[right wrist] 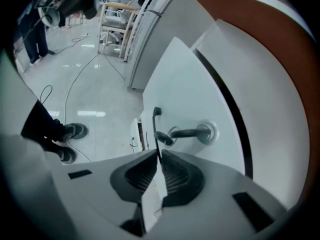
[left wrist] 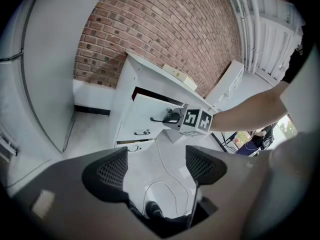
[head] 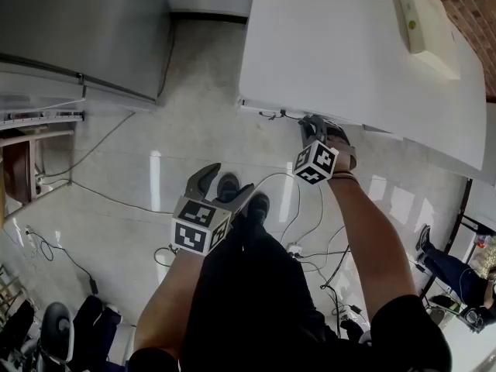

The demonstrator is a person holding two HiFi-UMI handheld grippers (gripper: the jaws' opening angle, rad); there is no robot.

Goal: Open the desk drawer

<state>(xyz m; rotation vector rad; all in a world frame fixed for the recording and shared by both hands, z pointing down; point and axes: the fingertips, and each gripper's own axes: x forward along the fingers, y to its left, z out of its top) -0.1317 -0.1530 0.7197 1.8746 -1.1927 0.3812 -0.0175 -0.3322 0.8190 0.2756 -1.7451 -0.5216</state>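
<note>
The white desk (head: pixel 349 45) stands ahead, its top seen from above. My right gripper (head: pixel 314 126) reaches under its front edge. In the right gripper view my right gripper (right wrist: pixel 159 156) is shut on the thin black drawer handle (right wrist: pixel 156 121), which runs up out of the pads across the white drawer front (right wrist: pixel 185 79). A black key or knob (right wrist: pixel 192 133) sticks out beside it. The left gripper view shows the same drawer front (left wrist: pixel 147 111) with a dark gap along its top. My left gripper (head: pixel 221 188) hangs open over the floor, away from the desk, nothing between its pads (left wrist: pixel 111 174).
A lower drawer (left wrist: pixel 141 132) with its own handle sits beneath. A tall grey cabinet (head: pixel 85 29) stands at the left. Cables (head: pixel 302 223) trail over the pale floor by my shoes (head: pixel 240 196). A cream object (head: pixel 411 14) lies on the desk. Another person's legs (head: pixel 442 262) show far right.
</note>
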